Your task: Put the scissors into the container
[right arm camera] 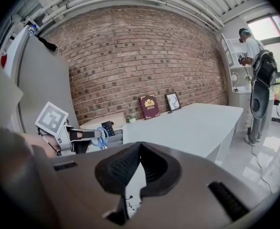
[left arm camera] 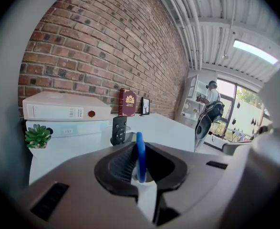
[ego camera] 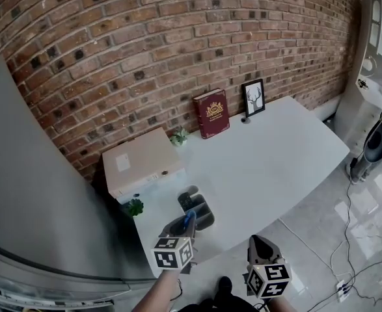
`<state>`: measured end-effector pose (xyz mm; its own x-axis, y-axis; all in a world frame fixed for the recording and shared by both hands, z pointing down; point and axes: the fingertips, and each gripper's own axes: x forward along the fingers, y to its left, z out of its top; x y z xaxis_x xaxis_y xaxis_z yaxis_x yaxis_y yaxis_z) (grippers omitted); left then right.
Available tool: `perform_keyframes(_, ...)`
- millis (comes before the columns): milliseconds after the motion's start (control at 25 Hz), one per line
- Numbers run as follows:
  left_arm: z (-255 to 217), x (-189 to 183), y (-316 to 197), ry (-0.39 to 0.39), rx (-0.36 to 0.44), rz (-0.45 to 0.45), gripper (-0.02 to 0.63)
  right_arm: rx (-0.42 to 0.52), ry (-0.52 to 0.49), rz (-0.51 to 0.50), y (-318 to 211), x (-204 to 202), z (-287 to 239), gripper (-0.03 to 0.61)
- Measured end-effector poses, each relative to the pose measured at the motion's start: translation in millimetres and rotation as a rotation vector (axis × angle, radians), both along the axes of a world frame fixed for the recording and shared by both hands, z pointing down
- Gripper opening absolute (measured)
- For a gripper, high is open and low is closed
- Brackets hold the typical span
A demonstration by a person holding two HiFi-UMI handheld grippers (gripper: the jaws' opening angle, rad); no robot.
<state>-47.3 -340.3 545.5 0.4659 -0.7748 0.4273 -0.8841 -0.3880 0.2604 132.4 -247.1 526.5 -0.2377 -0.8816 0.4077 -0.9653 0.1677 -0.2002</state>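
Note:
My left gripper (ego camera: 185, 228) is shut on the blue-handled scissors (ego camera: 189, 220) near the table's front left edge. In the left gripper view the blue handle (left arm camera: 140, 157) stands upright between the dark jaws of the left gripper (left arm camera: 140, 147). Just beyond it lies the grey container (ego camera: 203, 218), holding a black remote control (left arm camera: 119, 129). The right gripper view shows the scissors (right arm camera: 98, 139) in the left gripper (right arm camera: 77, 136), close to the container (right arm camera: 115, 137). My right gripper (ego camera: 261, 246) hangs off the table's front edge, over the floor, and the right gripper (right arm camera: 139, 149) is shut and empty.
White binders (ego camera: 142, 163) are stacked at the table's left, with a small plant (ego camera: 134, 207) in front and another (ego camera: 179, 136) behind. A red book (ego camera: 211, 113) and a framed picture (ego camera: 253, 97) lean on the brick wall. A vacuum cleaner (ego camera: 376, 145) stands on the floor at right.

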Motion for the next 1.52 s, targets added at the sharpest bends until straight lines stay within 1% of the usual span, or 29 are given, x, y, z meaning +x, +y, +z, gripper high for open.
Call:
perform_keyframes(240, 2, 0, -2, -0.003, -0.004, 0.004, 0.044, -0.002, 0.001, -0.003, 0, -2, 2, 0.000)
perform_keyframes(480, 10, 2, 0, -0.029, -0.017, 0.010, 0.046, -0.004, -0.002, -0.013, 3, -4, 4, 0.000)
perform_keyframes(520, 11, 2, 1, -0.030, -0.020, 0.009, 0.050, -0.006, -0.002, -0.014, 4, -3, 4, 0.000)
perform_keyframes(640, 14, 2, 6, -0.032, -0.035, 0.010, 0.095, -0.011, -0.002, -0.021, 6, -3, 4, 0.000)
perform_keyframes(800, 17, -1, 16, -0.035, -0.051, 0.008, 0.113, -0.014, -0.003, -0.031, 9, -6, 6, 0.000)
perform_keyframes(1040, 16, -11, 31, -0.039, -0.059, -0.002, 0.114, -0.010, -0.002, -0.050, 12, -13, 5, 0.000)
perform_keyframes(1360, 14, -30, 50, -0.047, -0.061, -0.040, 0.111, -0.010, 0.001, -0.079, 17, -26, 4, 0.000)
perform_keyframes(1520, 10, -37, 58, -0.049, -0.054, -0.047, 0.093, -0.012, 0.004, -0.084, 21, -31, 4, 0.000)
